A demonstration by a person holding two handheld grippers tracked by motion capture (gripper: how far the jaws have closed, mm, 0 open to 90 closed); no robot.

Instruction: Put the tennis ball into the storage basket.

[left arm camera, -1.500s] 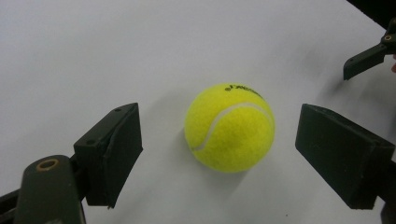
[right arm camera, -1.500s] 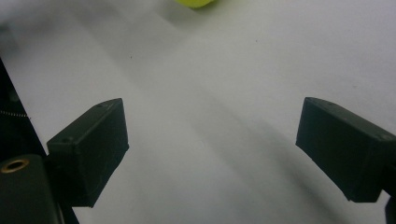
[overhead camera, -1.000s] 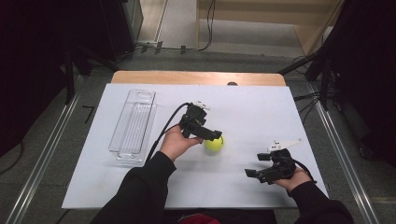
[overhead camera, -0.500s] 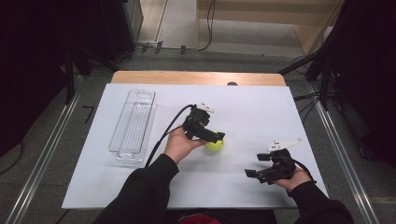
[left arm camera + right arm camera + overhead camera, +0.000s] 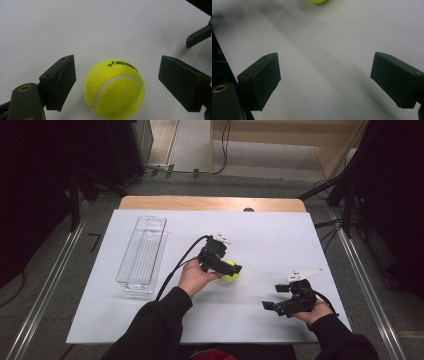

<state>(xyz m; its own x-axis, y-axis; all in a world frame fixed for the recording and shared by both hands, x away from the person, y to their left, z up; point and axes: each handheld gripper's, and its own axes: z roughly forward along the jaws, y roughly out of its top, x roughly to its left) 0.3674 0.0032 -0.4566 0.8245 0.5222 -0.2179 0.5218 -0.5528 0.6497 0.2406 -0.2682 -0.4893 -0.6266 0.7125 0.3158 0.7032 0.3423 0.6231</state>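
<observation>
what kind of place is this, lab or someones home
Most likely a lab or recording setup, not a home: a table covered by a plain white sheet, dark curtains on both sides, cables on the floor, and a person working a tennis ball with handheld grippers.

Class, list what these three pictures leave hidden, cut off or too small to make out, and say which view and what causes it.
1. Yellow felt tennis ball, high view: partly covered by the left gripper, so jaw contact is unreadable there.
2. The same ball, right gripper view: cut off by the top edge.
3. Black print on the ball, left gripper view: upside down, not clearly legible.
4. Clear plastic tray, high view: too small to tell whether anything lies inside.
5. Right gripper, high view: jaw gap too small to judge.
</observation>
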